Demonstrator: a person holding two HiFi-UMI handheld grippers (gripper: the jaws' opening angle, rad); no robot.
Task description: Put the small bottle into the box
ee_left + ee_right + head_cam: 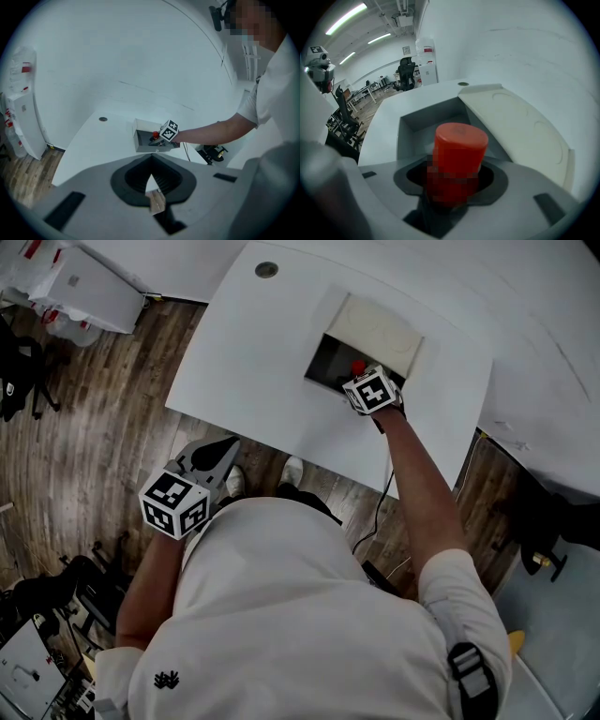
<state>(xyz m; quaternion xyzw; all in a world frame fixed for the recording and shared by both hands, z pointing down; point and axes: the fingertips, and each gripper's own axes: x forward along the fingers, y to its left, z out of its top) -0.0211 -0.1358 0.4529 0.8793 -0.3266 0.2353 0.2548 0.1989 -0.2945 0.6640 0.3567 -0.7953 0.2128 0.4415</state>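
Inside the box, the right gripper is covering nearly all of the small bottle from the head view. In the right gripper view the bottle's lower body is showing blurred, and its base is hiding behind the jaws.

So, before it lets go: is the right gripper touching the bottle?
Touching. The right gripper view shows the bottle wedged between the pads of the right gripper, held over the box.

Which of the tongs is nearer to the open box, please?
Right. The right tongs hold the small bottle over the box; the left tongs hang off the table's near edge, well away.
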